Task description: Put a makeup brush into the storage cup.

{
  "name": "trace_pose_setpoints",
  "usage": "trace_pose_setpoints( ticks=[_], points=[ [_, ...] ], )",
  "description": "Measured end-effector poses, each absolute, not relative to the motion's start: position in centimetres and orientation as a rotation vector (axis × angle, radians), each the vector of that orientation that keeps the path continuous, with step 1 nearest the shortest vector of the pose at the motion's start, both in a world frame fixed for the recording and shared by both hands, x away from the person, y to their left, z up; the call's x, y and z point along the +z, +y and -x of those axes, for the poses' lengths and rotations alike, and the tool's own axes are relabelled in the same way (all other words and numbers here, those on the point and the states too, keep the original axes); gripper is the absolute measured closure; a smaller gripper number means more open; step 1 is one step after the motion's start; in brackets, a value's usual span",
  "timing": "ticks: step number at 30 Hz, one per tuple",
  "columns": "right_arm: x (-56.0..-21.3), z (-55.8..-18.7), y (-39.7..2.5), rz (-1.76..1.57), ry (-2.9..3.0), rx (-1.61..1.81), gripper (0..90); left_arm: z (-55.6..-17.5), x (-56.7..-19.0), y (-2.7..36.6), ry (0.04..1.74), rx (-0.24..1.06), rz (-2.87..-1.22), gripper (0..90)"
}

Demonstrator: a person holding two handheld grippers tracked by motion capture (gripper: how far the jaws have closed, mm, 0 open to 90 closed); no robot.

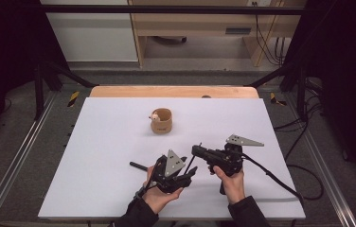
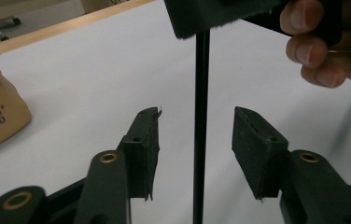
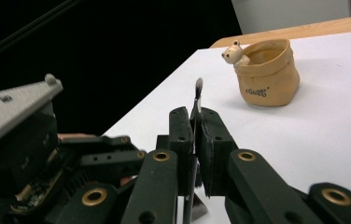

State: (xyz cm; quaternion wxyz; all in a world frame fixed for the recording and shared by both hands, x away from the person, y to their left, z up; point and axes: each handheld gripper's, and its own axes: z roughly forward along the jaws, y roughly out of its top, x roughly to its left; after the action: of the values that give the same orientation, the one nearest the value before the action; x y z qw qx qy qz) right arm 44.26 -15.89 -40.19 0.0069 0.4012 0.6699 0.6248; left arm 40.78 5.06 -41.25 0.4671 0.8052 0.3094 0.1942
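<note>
- Nearest the person, the left gripper [image 1: 189, 174] sits low over the white table sheet [image 1: 100, 142], its jaws spread apart with a thin black rod [image 2: 200, 130] standing between them, touching neither pad in the left gripper view.
- Just beside it to the right, the right gripper [image 1: 196, 150] has its jaws pressed together on that same rod [image 3: 197, 100], whose tip pokes up above the pads in the right gripper view; the person's fingers [image 2: 311, 46] curl round the tool's body.
- A second black stick [image 1: 138, 165] lies flat on the sheet just left of the left gripper; whether it touches the gripper cannot be told.
- A black cable [image 1: 271, 177] trails from the right gripper off the sheet's right edge.
- Farther off, well apart from both tools, a tan pouch-shaped cup [image 1: 161, 121] stands upright near the sheet's middle, a small bear figure [image 3: 232, 51] peeking over its rim.
- Nothing lies between the grippers and the cup.
- Beyond the sheet a strip of wooden tabletop [image 1: 173, 91] shows, then grey floor, black frame bars [image 1: 53, 71] at both sides, and pale wooden furniture [image 1: 190, 23] at the back wall.
</note>
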Motion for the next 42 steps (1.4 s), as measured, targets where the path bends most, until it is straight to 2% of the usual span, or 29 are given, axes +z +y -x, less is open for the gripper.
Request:
trace_pose_setpoints(
  ticks=[5,9,20,27,38,40,41,42],
  points=[
    [-40.1,-44.2,-15.9,-1.247,2.096,1.959,85.2,-41.1,-40.9,4.9,0.758,0.49,-1.981,47.8],
    [-40.1,-44.2,-15.9,-1.233,2.102,1.96,85.1,-41.4,-40.6,4.6,0.759,0.496,-1.975,50.9],
    [-40.1,-44.2,-16.0,-1.223,2.098,1.964,85.1,-41.9,-40.0,4.4,0.756,0.473,-1.953,72.9],
    [-40.1,-44.1,-16.0,-1.221,2.099,1.966,85.2,-41.8,-39.9,4.1,0.748,0.461,-1.952,82.4],
    [-40.1,-44.1,-15.9,-1.219,2.099,1.959,84.6,-41.7,-39.9,4.0,0.749,0.47,-1.959,84.5],
    [-40.1,-44.1,-15.9,-1.22,2.095,1.959,81.9,-41.7,-39.8,4.1,0.749,0.474,-1.96,84.4],
    [-40.1,-44.2,-16.0,-1.206,2.087,1.959,77.0,-41.7,-39.8,4.3,0.753,0.481,-1.957,84.4],
    [-40.1,-44.2,-16.0,-1.206,2.087,1.959,77.0,-41.7,-39.8,4.3,0.753,0.481,-1.957,84.4]
  ],
)
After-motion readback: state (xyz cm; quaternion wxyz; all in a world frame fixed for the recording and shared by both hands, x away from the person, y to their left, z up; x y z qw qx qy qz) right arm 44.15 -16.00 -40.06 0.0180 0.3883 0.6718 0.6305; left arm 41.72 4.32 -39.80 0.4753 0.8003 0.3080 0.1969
